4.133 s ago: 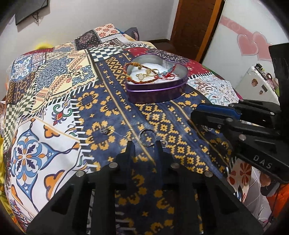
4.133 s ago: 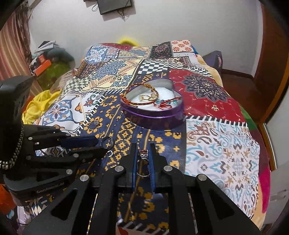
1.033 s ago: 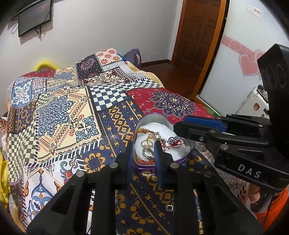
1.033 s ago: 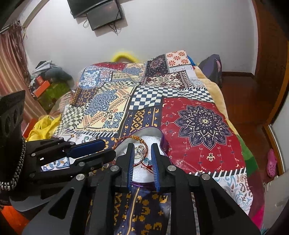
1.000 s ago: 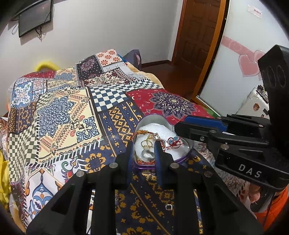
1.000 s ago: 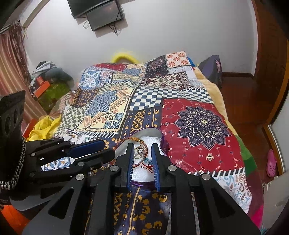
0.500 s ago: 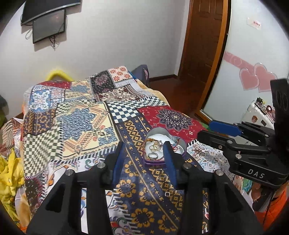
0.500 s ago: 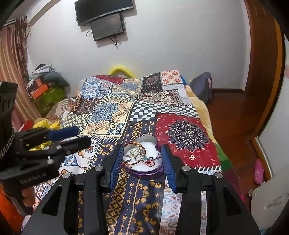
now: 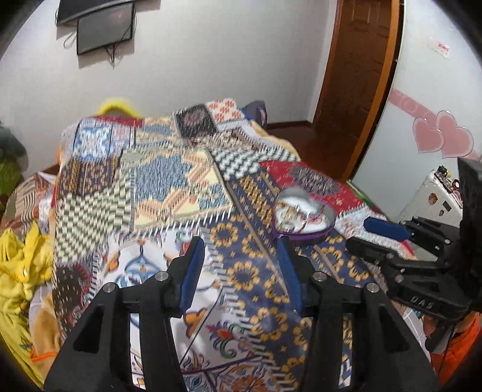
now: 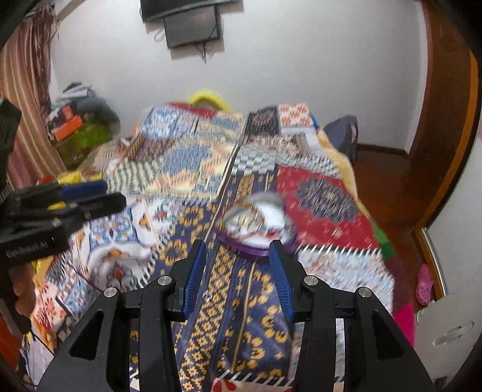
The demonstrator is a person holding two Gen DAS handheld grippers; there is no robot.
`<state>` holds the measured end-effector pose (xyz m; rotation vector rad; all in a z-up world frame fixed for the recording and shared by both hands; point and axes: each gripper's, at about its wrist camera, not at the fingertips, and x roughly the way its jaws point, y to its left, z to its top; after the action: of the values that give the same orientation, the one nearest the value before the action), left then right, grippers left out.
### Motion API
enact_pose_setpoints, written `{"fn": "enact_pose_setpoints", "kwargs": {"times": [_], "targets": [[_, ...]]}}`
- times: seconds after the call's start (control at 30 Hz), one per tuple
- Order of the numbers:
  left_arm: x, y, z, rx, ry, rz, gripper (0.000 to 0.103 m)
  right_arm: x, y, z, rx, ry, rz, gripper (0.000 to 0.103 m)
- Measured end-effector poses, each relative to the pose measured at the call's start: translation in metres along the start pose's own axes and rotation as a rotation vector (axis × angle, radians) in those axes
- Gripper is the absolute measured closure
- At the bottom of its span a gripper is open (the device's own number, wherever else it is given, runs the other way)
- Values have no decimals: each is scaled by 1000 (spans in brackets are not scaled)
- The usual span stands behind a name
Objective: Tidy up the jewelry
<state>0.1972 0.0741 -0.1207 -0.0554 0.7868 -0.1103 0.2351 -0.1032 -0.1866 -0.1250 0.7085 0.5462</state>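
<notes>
A purple heart-shaped tin (image 9: 304, 215) with a white lining sits on the patchwork bedspread (image 9: 168, 187); bracelets and rings lie inside it, blurred. It also shows in the right wrist view (image 10: 256, 229). My left gripper (image 9: 241, 256) is open and empty, held well back and left of the tin. My right gripper (image 10: 238, 265) is open and empty, just short of the tin. The right gripper shows at the right of the left wrist view (image 9: 391, 238); the left gripper shows at the left of the right wrist view (image 10: 87, 196). A small ring (image 10: 206, 294) lies on the spread.
Yellow cloth (image 9: 21, 265) is heaped at the bed's left side. A wooden door (image 9: 358, 84) and a white cabinet (image 9: 433, 196) stand to the right. A screen (image 10: 192, 27) hangs on the far wall. Clutter (image 10: 78, 126) is piled at far left.
Both grippers opened over the tin, leaving their rings in it, then pulled back and up. The view is blurred by motion now and the tin looks smaller and farther.
</notes>
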Motion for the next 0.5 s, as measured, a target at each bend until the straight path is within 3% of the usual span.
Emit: {"fn": "enact_pose_setpoints", "kwargs": {"times": [0.3, 0.5], "targets": [[22, 13, -33, 11, 85, 9, 54, 55, 25, -42, -78, 163, -3, 63], [32, 16, -39, 1, 114, -47, 54, 58, 31, -48, -120, 150, 16, 63]]}}
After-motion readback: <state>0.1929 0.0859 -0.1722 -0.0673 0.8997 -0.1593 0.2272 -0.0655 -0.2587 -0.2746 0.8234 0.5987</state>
